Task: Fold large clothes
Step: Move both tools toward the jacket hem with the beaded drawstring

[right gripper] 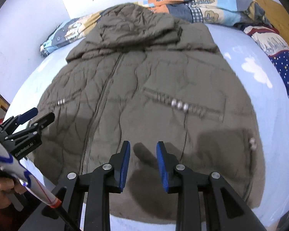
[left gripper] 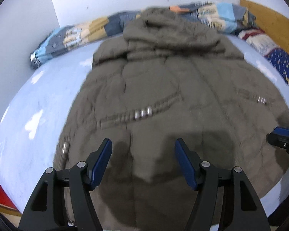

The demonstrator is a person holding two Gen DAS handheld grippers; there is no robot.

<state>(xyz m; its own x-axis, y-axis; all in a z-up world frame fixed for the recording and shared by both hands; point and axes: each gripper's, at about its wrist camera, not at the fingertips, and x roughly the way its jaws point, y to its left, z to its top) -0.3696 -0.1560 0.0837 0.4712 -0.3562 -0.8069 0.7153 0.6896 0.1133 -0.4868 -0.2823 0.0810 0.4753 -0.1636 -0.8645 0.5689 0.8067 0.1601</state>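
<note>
Jaws apart; hand [right gripper: 2, 190] only in right view.

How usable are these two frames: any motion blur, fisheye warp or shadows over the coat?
Left wrist view: the coat and its snaps smear with motion blur; only the left tongs stay sharp. Right wrist view: crisper, quilting readable, snaps slightly streaked, right tongs sharp. Both views: fisheye bulges the bed sheet, corners go black, and tongs shadows darken the coat's hem.

- "GenRobot.AI", white lettering on the black body of the left tool [right gripper: 35, 118], at the near left in the right wrist view.
- No other legible text.
</note>
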